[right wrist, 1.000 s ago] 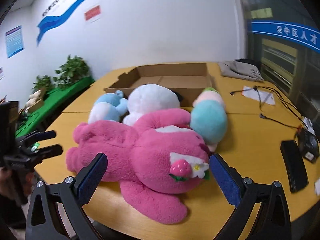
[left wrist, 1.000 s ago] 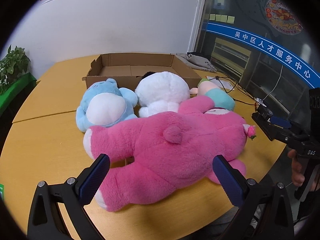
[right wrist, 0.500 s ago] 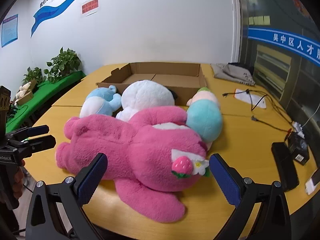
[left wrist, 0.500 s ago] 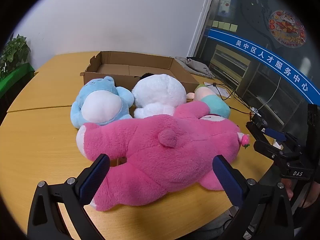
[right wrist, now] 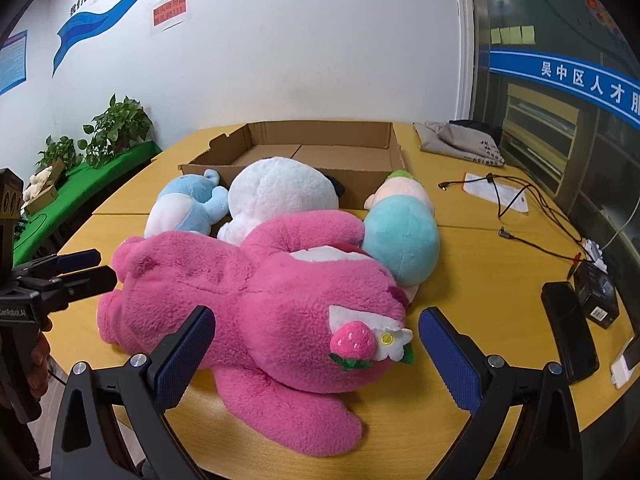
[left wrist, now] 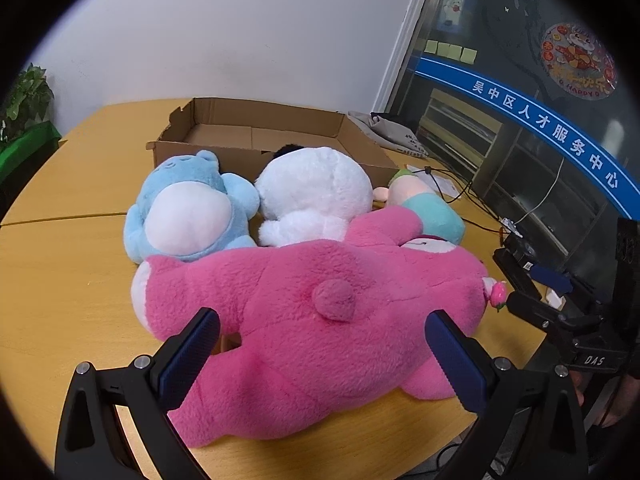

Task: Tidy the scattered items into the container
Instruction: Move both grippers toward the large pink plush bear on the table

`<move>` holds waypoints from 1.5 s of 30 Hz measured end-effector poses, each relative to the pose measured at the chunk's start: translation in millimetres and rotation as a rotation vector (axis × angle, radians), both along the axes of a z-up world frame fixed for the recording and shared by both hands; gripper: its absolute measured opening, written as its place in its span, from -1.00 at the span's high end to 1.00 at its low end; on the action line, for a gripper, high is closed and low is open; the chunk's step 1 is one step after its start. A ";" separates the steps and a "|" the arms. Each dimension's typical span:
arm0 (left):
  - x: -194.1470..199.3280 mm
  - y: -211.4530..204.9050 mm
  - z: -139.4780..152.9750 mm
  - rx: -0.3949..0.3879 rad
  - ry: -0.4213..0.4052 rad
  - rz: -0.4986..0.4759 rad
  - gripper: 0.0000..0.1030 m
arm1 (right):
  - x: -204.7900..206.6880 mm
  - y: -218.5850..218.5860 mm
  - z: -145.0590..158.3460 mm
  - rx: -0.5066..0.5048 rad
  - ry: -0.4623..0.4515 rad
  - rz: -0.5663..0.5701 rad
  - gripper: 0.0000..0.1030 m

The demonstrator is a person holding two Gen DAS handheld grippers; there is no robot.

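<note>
Both the left gripper (left wrist: 318, 338) and right gripper (right wrist: 316, 336) gape wide and have drawn closer to the pink bear (right wrist: 256, 300) at frame centre on the table (right wrist: 480, 256), so a two-sided lift looks imminent. I count four plush toys: pink, blue (left wrist: 188, 212), white (left wrist: 316, 192), teal (right wrist: 400, 236). One cardboard box (right wrist: 320, 140) sits empty behind them.

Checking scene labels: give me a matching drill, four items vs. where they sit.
Items:
1. pink plush
2. blue plush
3. cardboard box
4. black phone

Places:
A. far side of the table, behind the toys
B. nearest both grippers
C. table's right edge in the right wrist view
D. left of the white plush

Pairs: 1-B, 2-D, 3-A, 4-C
</note>
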State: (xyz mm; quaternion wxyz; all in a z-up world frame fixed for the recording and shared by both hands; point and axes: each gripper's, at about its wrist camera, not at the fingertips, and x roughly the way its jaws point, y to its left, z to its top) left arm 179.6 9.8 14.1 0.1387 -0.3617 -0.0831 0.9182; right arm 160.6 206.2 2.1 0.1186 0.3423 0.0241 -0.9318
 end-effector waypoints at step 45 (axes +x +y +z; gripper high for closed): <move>-12.1 0.6 -13.4 0.023 -0.017 -0.045 -0.99 | -26.8 -3.7 -26.0 -0.101 -0.053 0.093 -1.00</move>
